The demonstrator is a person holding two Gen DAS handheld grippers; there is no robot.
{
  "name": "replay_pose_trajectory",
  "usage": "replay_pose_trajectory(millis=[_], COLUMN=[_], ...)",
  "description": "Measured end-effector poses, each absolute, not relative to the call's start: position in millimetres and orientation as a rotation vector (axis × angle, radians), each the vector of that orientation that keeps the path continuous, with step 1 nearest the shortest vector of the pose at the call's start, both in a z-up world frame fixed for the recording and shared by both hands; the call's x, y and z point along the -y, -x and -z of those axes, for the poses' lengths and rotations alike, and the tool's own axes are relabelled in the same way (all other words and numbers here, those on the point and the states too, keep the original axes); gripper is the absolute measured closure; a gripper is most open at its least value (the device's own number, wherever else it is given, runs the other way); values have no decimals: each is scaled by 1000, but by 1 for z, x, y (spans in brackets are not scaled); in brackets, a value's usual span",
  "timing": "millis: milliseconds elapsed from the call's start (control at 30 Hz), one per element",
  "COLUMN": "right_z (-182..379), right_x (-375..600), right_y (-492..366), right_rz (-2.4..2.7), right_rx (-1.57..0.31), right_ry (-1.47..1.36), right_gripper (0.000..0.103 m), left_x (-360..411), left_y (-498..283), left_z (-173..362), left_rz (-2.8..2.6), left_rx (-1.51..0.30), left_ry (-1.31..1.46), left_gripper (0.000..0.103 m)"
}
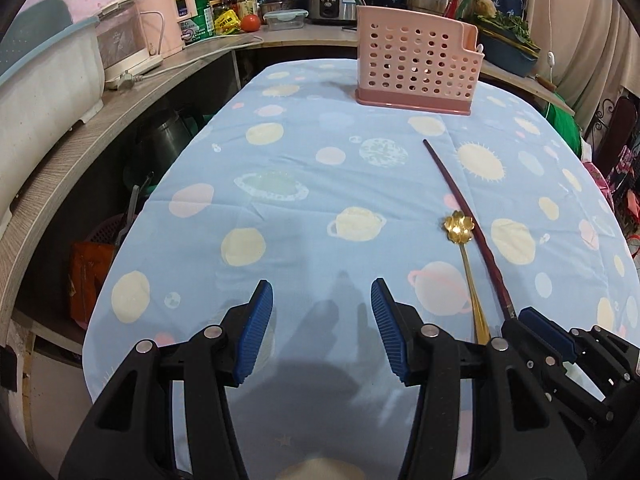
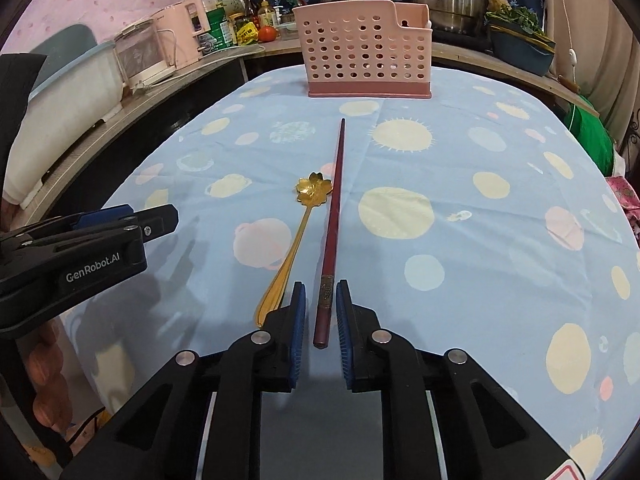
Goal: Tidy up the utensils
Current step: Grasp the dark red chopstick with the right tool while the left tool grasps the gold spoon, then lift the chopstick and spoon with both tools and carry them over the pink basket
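Now right claw (image 2: 321,300) astride dark chopstick (image 2: 335,208), pads just apart.

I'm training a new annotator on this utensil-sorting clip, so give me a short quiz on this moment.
1. True or false: the left tool has a utensil between its pads.
2. In the right wrist view, on which side of the dark red chopstick does the gold spoon lie?
3. What lies between the pads of the right tool? A: the gold spoon. B: the thick end of the dark red chopstick. C: nothing.

Key
1. False: only the tablecloth shows between them.
2. Left.
3. B.
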State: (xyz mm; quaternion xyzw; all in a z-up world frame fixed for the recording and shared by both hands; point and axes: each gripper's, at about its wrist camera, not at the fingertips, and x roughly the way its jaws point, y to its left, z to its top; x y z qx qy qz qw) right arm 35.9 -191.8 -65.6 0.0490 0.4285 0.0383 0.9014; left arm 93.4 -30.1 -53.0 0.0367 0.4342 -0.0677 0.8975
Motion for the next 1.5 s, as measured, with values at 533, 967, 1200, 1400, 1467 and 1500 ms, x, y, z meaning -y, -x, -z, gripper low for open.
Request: replay_pose_trajectory(millis=[533, 967, 1200, 1400, 1467, 1500], right_z=[69, 70, 71, 71, 70, 69], right_x=[219, 246, 244, 243, 243, 242], right_y=[-27, -17, -15, -13, -12, -11], right_rz=[-9, 28, 19, 15, 13, 12], right_rx=[-873, -874, -871, -870, -869, -868], right_ry=[-163, -230, -237, -240, -239, -239], right_gripper=[96, 96, 96, 96, 96, 96], left_x=[57, 96, 100, 97, 96, 96], left_y=[-79, -70, -68, -68, -68, -67], left_z=[63, 76, 75, 73, 73, 72], left_rz=[245, 335, 333, 347, 350, 350], left_rx=[-942, -984, -969, -979, -981, -981], left_ry=[-81, -89, -119, -109, -105, -103], left_gripper=[42, 40, 68, 91, 92, 92])
